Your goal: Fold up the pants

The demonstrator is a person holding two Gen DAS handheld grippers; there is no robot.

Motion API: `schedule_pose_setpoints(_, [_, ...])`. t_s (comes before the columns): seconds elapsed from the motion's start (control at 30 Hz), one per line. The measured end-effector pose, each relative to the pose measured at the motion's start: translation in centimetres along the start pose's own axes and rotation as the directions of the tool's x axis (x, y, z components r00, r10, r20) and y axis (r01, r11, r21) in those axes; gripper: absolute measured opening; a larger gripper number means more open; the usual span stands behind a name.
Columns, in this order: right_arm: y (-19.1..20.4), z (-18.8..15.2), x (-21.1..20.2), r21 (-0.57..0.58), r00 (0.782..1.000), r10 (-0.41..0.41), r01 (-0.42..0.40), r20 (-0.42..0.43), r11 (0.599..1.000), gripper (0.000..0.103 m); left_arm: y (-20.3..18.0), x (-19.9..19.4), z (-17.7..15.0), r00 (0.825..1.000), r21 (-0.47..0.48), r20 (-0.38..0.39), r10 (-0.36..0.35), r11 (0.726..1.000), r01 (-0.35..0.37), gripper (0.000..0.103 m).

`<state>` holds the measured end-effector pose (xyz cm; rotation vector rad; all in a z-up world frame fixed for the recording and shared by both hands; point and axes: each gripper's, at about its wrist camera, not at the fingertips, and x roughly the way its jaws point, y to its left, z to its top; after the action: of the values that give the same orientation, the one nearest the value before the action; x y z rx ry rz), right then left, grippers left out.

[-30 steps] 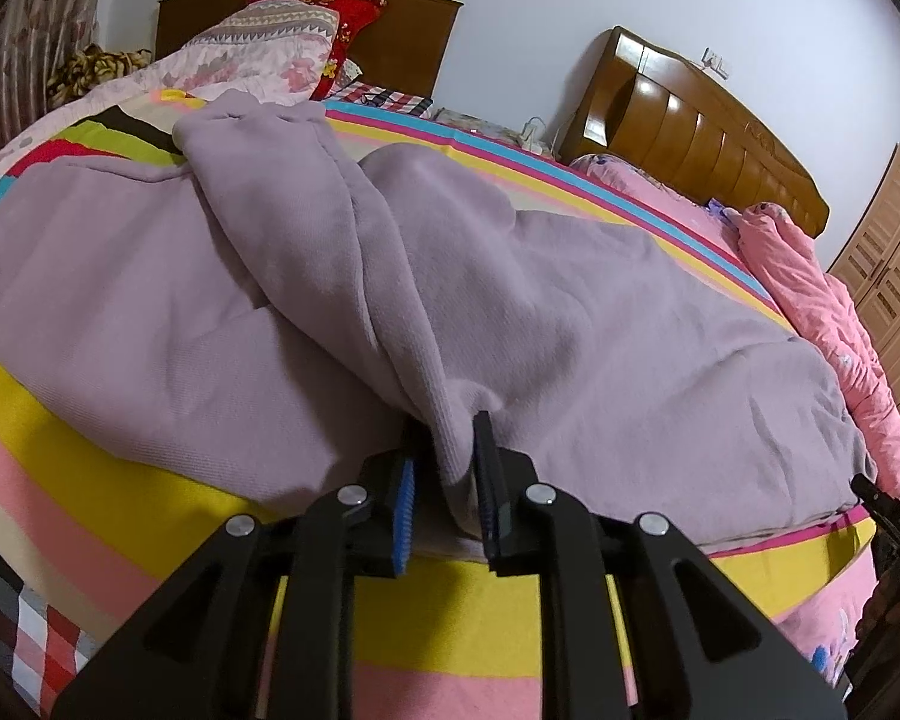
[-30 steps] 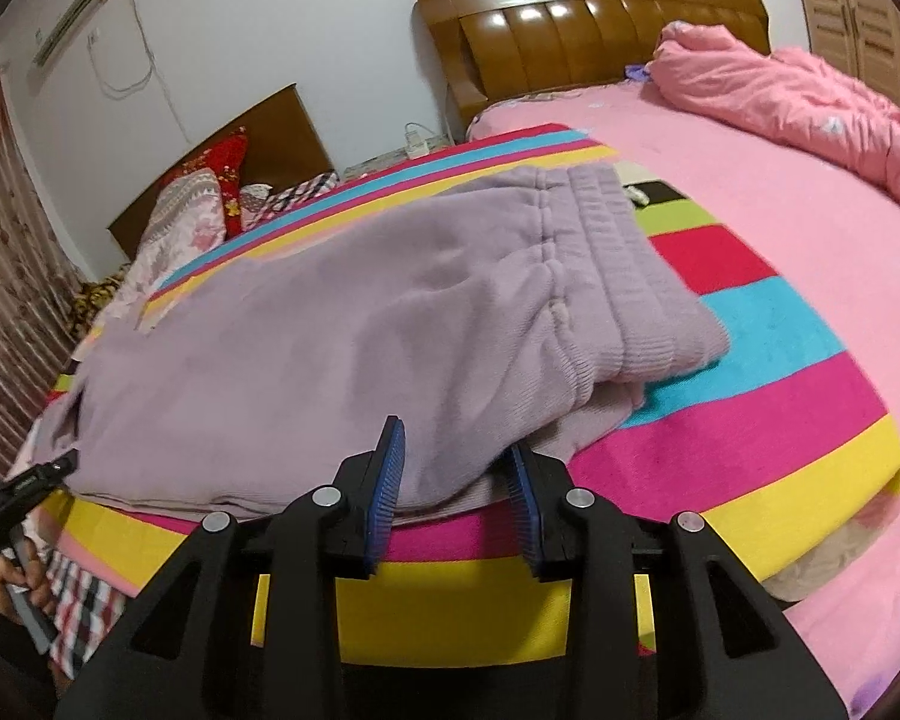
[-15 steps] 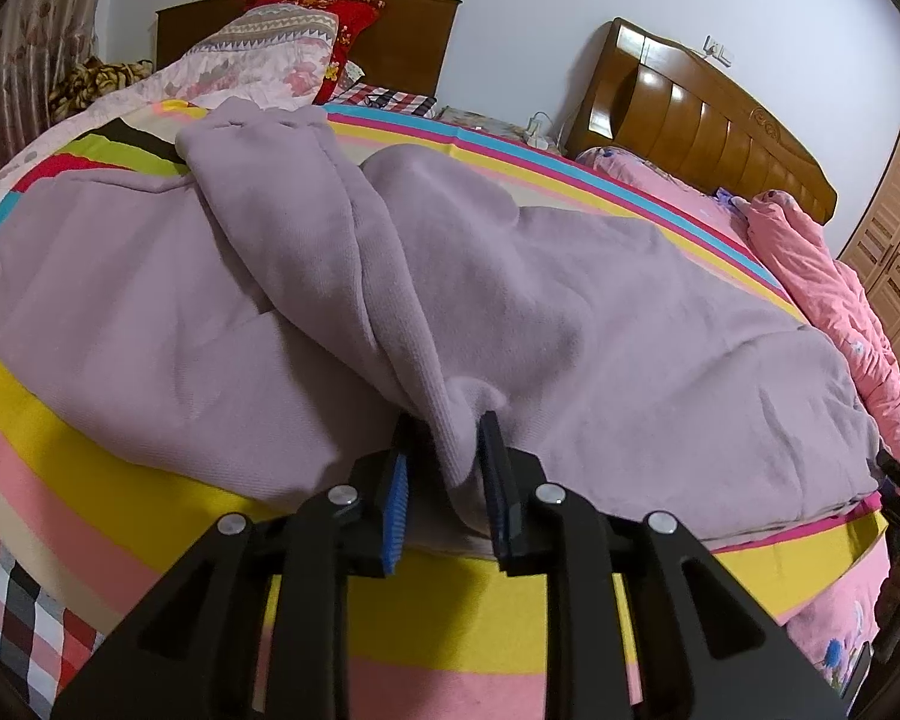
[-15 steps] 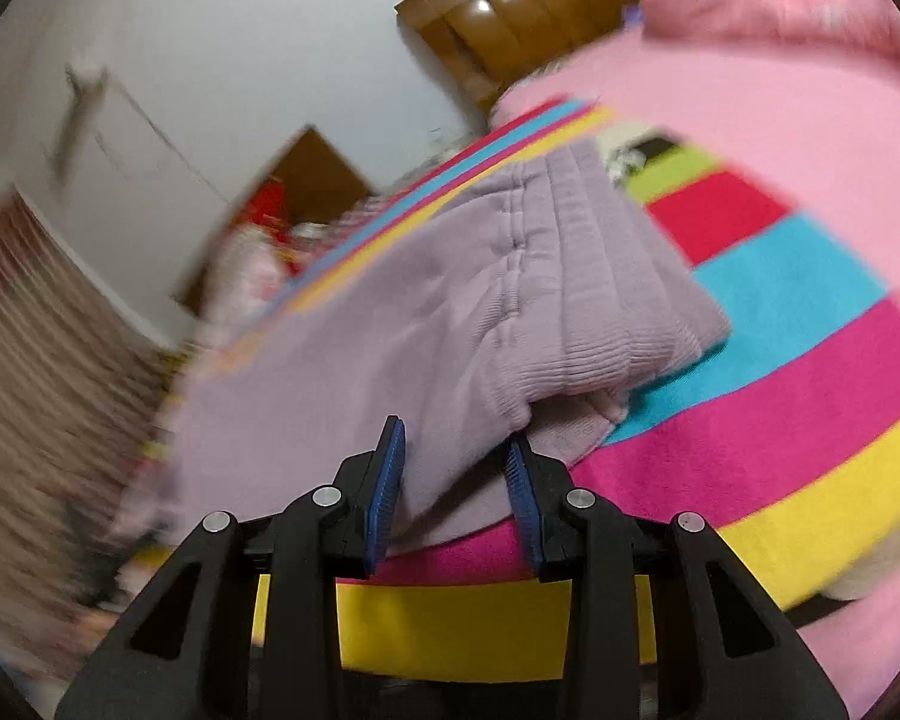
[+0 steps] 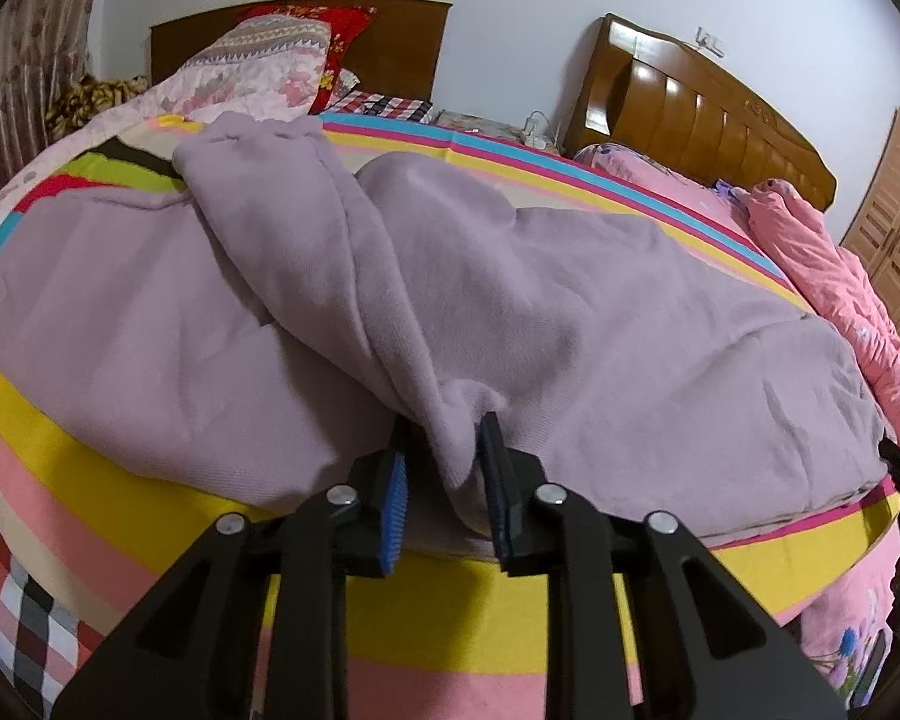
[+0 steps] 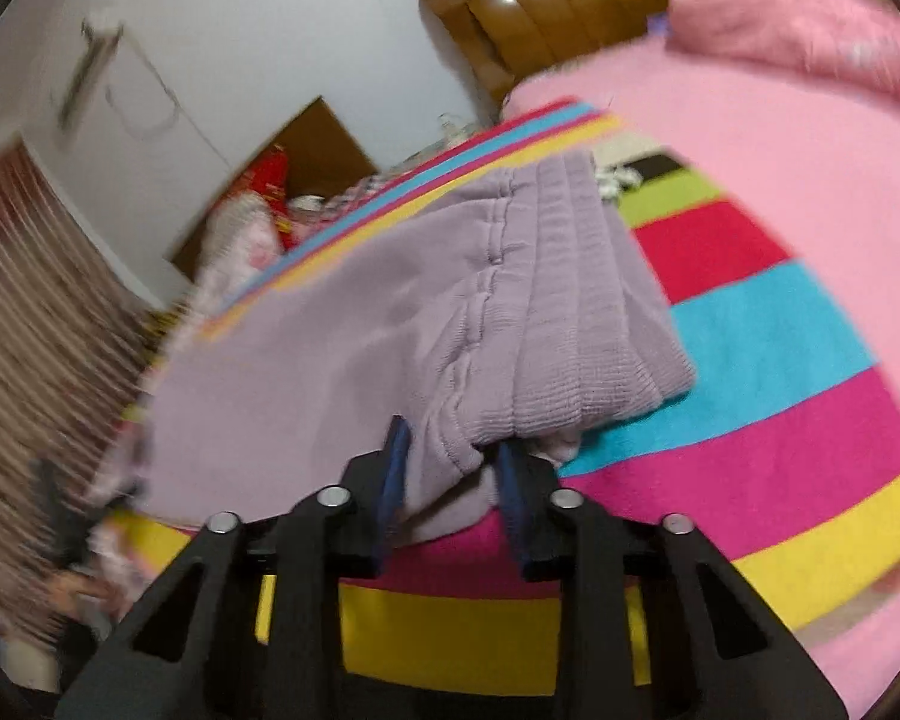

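Note:
Lilac fleece pants (image 5: pixel 570 324) lie spread across a striped blanket (image 5: pixel 438 612) on the bed. One leg (image 5: pixel 282 222) is folded over and runs from the far left toward me. My left gripper (image 5: pixel 444 468) is shut on a bunched fold of the pants at the near edge. In the right wrist view the ribbed waistband (image 6: pixel 576 312) lies folded over the pants (image 6: pixel 306 372). My right gripper (image 6: pixel 450 456) is shut on the waistband corner and lifts it a little off the blanket.
The striped blanket (image 6: pixel 768 408) covers a pink bed sheet (image 6: pixel 780 138). A pink quilt (image 5: pixel 834 276) is heaped at the right. Pillows (image 5: pixel 270 66) and two wooden headboards (image 5: pixel 702 114) stand at the back. A wardrobe (image 5: pixel 894 204) is at the far right.
My right gripper has closed on the waistband corner and lifted it, swinging the view. My left gripper keeps its hold on the fold and has moved slightly.

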<state>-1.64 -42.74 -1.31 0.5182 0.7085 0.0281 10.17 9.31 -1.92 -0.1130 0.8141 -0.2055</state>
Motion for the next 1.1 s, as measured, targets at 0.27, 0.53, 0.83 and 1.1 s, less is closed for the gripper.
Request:
schedule_pose_setpoints(0.27, [-0.4, 1.5, -0.9, 0.020, 0.999, -0.041, 0.041, 0.006, 0.999, 0.015, -1.6, -2.2, 0.3, 0.998, 0.073, 0.067, 0.007, 0.997, -0.012, 0.008])
schedule_pose_setpoints(0.53, [-2.0, 0.4, 0.1, 0.099, 1.000, -0.014, 0.014, 0.003, 0.995, 0.012, -1.1, -0.1, -0.8, 0.999, 0.092, -0.002, 0.032, 0.995, -0.032, 0.008])
schedule_pose_setpoints(0.83, [-1.1, 0.7, -1.3, 0.098, 0.999, -0.027, 0.024, 0.030, 0.995, 0.012, -0.7, -0.1, -0.8, 1.000, 0.084, 0.006, 0.023, 0.996, -0.024, 0.008])
schedule_pose_setpoints(1.1, [-1.2, 0.3, -0.7, 0.074, 0.998, -0.063, 0.063, -0.006, 0.995, 0.013, -0.6, 0.0, -1.1, 1.000, 0.086, 0.001, 0.020, 0.996, -0.020, 0.010])
